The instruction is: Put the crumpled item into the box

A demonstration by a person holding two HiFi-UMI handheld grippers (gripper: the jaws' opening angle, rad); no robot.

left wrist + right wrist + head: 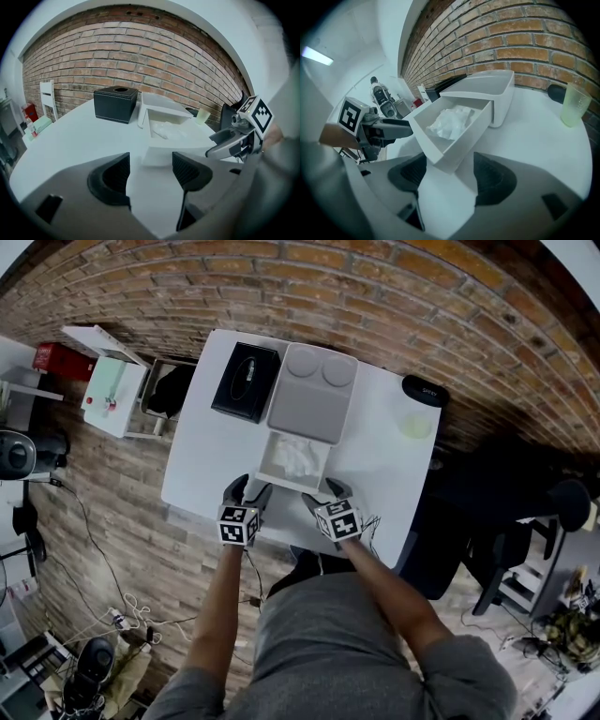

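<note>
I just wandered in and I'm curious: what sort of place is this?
Probably a lab or workshop rather than a home: a white table near a bare brick wall, with loose cables trailing over the wooden floor.

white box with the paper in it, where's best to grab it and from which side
Probably the near wall, from the person's side, one jaw inside the rim and one outside. The box is open-topped with thin upright walls, the paper sits mid-box, and the grey tray crowds its far side.
</note>
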